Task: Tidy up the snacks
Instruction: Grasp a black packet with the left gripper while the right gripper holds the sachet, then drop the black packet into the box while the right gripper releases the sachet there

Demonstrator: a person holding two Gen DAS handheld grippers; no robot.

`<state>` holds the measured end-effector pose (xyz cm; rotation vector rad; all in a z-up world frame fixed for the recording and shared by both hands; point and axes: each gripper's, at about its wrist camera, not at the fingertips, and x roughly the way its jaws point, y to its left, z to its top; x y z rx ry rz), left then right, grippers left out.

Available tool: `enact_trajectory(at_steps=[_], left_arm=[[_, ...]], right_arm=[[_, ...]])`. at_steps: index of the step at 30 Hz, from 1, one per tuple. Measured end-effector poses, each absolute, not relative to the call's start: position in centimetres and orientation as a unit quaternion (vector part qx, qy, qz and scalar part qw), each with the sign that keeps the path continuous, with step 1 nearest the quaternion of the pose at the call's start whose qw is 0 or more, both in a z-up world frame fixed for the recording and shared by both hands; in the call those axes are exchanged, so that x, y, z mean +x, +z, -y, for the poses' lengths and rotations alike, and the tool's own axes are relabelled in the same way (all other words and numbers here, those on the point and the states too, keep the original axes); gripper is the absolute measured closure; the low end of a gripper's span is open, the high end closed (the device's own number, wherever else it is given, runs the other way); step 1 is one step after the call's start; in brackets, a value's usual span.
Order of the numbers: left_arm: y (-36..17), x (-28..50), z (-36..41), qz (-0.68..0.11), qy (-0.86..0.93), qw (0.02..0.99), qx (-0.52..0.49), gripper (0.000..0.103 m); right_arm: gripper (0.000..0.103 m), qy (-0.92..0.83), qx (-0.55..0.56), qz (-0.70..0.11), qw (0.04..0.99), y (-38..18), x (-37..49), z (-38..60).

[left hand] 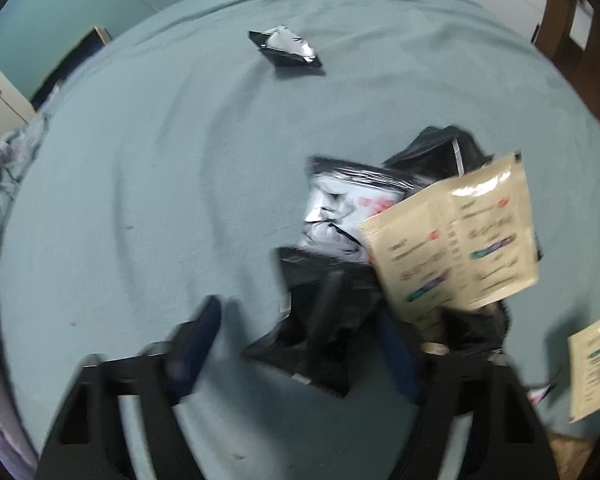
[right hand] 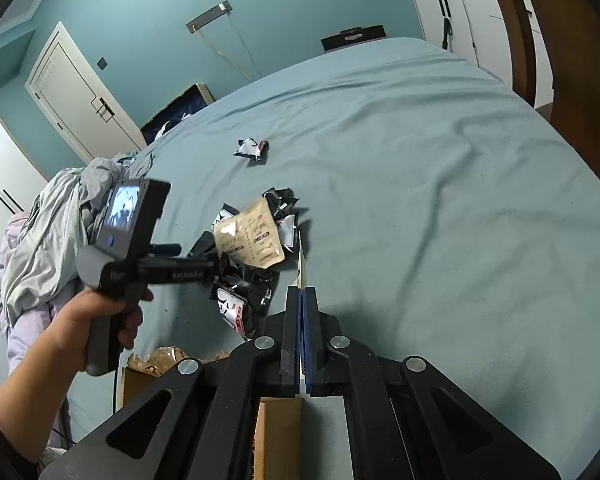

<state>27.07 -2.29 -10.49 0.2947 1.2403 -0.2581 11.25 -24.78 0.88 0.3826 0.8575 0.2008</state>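
While the snack pile (right hand: 256,256) lies on the teal bed (right hand: 420,200), both grippers work at its near edge. Left gripper (left hand: 300,332): fingers spread wide open, one blue-padded finger (left hand: 198,344) left of the pile, the other low under its right side; black packets (left hand: 328,320) sit between them, gripped by nothing. A tan packet (left hand: 456,236) lies tilted on top of the pile, over a white-and-black packet (left hand: 340,208). Frame blurred; print unreadable. Right gripper (right hand: 302,296): fingers closed on a thin tan packet (right hand: 302,264) seen edge-on, just right of the pile. A lone black-and-white packet (right hand: 252,149) lies well beyond the pile, apart from it. A cardboard box (right hand: 160,368) sits at the bed's edge nearer than the pile. Crumpled bedding (right hand: 56,220) is heaped left of the pile.
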Motion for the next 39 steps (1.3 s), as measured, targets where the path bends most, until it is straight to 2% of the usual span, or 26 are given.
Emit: enact_trajectory(at_steps=[1,2,5,15,24,34,38,39], left_arm=[[-10.7,27.1,2.3,-0.587,-0.129,0.79,0.123,0.068],[-10.6,26.8,2.3,-0.584,-0.128,0.793,0.121,0.07],[-10.2,26.0,2.5,-0.584,-0.131,0.79,0.133,0.072],[-3.8,20.2,-0.3,-0.553,-0.082,0.818,0.131,0.072],[1.0,12.1,-0.4,-0.513,-0.124,0.839,0.134,0.072],[0.6,4.8,1.2,-0.508,-0.185,0.826,0.162,0.071],[-0.3,3.7,2.0,-0.506,-0.178,0.821,0.197,0.069],[-0.4,3.6,2.2,-0.504,-0.176,0.82,0.205,0.064]], right_arm=[[0.103,0.094,0.182,-0.413,0.887,0.8,11.3,24.5],[0.103,0.093,0.181,-0.415,0.887,0.7,11.4,24.5],[0.103,0.091,0.192,-0.413,0.886,0.6,11.5,24.6],[0.103,0.081,0.186,-0.392,0.897,0.9,10.1,24.7],[0.103,0.092,0.191,-0.379,0.901,1.9,7.5,25.0],[0.103,0.107,0.217,-0.36,0.901,2.1,4.7,26.1],[0.103,0.109,0.228,-0.354,0.901,2.3,3.9,26.4],[0.103,0.114,0.231,-0.352,0.9,2.4,3.6,26.4]])
